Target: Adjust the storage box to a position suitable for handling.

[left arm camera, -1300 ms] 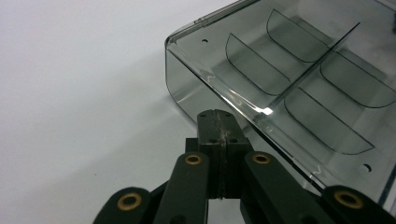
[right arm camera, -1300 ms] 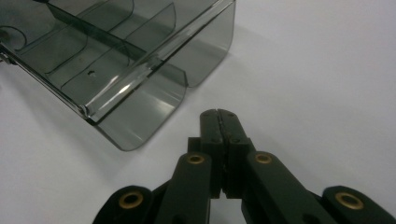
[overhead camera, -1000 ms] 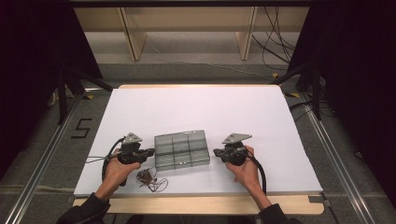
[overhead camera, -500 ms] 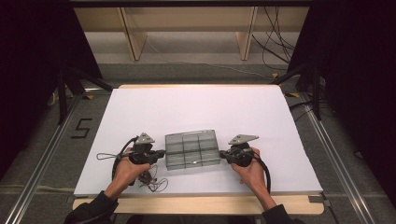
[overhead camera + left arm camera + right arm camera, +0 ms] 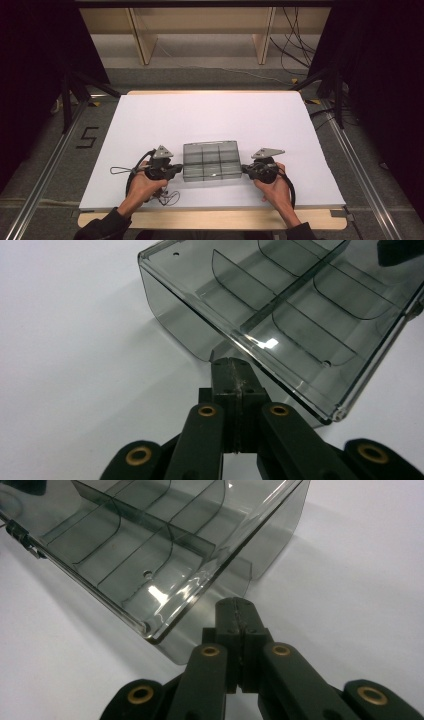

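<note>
A smoky clear plastic organiser box (image 5: 212, 161) with several compartments lies on the white table (image 5: 225, 115), near its front edge. My left gripper (image 5: 179, 171) is shut, and its tips rest against the box's left end wall. My right gripper (image 5: 245, 171) is shut too and presses the right end wall. In the left gripper view the shut jaw tips of the left gripper (image 5: 232, 362) meet the box (image 5: 280, 305) just under its lid rim. In the right gripper view the right gripper (image 5: 236, 602) touches the box (image 5: 150, 540) the same way. Nothing is between either pair of jaws.
A thin wire tangle (image 5: 169, 198) lies by the left hand near the front edge, and a cable loop (image 5: 119, 171) trails to its left. Wooden shelving (image 5: 200, 30) stands beyond the table. A "5" marker (image 5: 86, 137) is on the floor at left.
The box has slid a little to the right across the table. Both shut grippers moved right with it, the left one farther, and they now stand at its two ends.
</note>
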The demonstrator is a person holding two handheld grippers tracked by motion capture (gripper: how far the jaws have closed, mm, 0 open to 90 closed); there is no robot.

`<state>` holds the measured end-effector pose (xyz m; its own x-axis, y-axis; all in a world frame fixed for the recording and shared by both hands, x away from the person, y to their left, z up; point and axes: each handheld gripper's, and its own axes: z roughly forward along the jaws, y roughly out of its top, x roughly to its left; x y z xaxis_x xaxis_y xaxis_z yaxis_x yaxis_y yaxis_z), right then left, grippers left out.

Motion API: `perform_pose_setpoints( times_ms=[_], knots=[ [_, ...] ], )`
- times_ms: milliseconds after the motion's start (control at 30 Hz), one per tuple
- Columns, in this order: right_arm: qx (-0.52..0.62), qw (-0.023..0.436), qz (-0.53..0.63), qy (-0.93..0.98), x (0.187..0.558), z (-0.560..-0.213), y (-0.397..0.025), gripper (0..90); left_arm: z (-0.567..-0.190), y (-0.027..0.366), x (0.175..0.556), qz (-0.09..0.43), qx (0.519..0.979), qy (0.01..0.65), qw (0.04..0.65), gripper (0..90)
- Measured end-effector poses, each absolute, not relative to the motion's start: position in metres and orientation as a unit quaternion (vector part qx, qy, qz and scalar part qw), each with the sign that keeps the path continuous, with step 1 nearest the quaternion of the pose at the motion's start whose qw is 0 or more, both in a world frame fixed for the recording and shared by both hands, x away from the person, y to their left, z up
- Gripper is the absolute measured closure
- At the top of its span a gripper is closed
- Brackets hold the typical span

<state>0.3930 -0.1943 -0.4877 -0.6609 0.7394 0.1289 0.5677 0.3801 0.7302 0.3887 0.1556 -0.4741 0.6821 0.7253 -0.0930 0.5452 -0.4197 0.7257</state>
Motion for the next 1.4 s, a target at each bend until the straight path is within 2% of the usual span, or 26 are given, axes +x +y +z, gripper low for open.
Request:
perform_pose_setpoints(
  times_ms=[733, 867, 1267, 1400],
  knots=[
    [0.413, 0.120, 0.387, 0.816, 0.360, -0.485, -0.216, 90.0, -0.474, 0.134, 0.366, 0.105, 0.841, 0.365, 0.387, 89.5],
    [0.419, 0.113, 0.386, 0.814, 0.355, -0.485, -0.216, 90.0, -0.473, 0.133, 0.365, 0.121, 0.845, 0.352, 0.384, 89.6],
    [0.411, 0.121, 0.386, 0.817, 0.347, -0.485, -0.218, 90.0, -0.473, 0.130, 0.356, 0.126, 0.846, 0.347, 0.384, 89.6],
    [0.409, 0.124, 0.381, 0.820, 0.338, -0.484, -0.219, 90.0, -0.472, 0.132, 0.355, 0.159, 0.853, 0.331, 0.372, 89.6]
  ],
)
